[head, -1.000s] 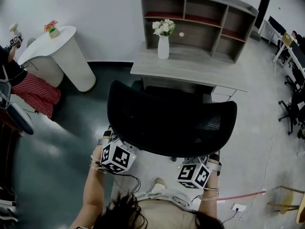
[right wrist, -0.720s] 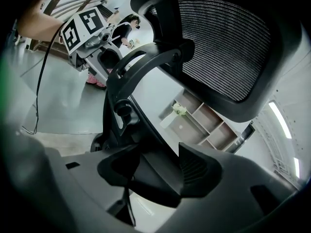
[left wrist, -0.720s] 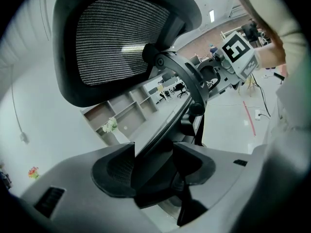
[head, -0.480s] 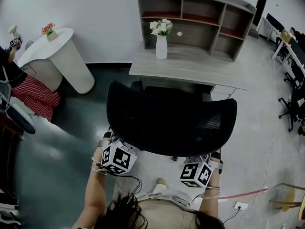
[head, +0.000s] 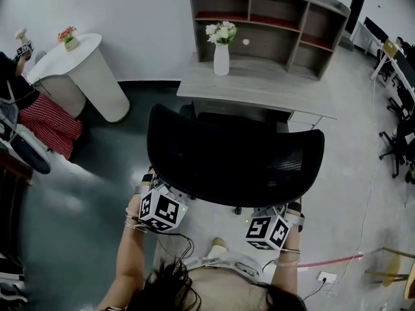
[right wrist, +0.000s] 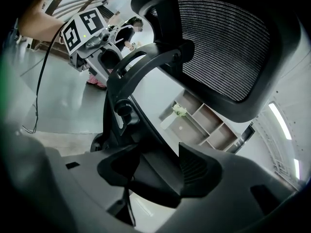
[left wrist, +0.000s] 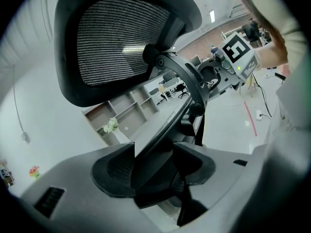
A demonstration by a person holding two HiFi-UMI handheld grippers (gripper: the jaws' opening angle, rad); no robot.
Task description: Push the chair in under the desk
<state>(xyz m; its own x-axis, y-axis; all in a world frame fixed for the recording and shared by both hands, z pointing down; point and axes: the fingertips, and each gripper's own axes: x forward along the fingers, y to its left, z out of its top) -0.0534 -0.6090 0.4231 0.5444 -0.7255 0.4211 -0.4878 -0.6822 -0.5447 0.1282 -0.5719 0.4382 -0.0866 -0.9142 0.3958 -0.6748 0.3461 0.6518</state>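
"Black mesh chair (head: 233, 161): you've got it square to the desk (head: 259, 86), back on your side. The seat seems to reach the desk's front edge, but the back hides most of it."

"Grip?"

"Both clamped on the chair. Your left gripper (left wrist: 154, 165) has its jaws closed on the back's lower rim at the end farther from the desk's right corner. Your right gripper (right wrist: 158, 169) is closed on the same rim at the other end."

"Step?"

"Mid-push, I'd say. The chair isn't fully home yet, since the back stands off the desk edge."

"Next?"

"Prob. a straight, even shove toward the desk with both arms. Keep L and R matched so the castors don't yaw it. Ease off as the back nears the edge, and mind the vase (head: 221, 58) on the desk if it bumps."

"Vs 1 s ago?"

"V. little change. Both grippers hold the same spots on the rim. The back is maybe a touch nearer the desk, but the head cam shifted too, so it's hard to call."
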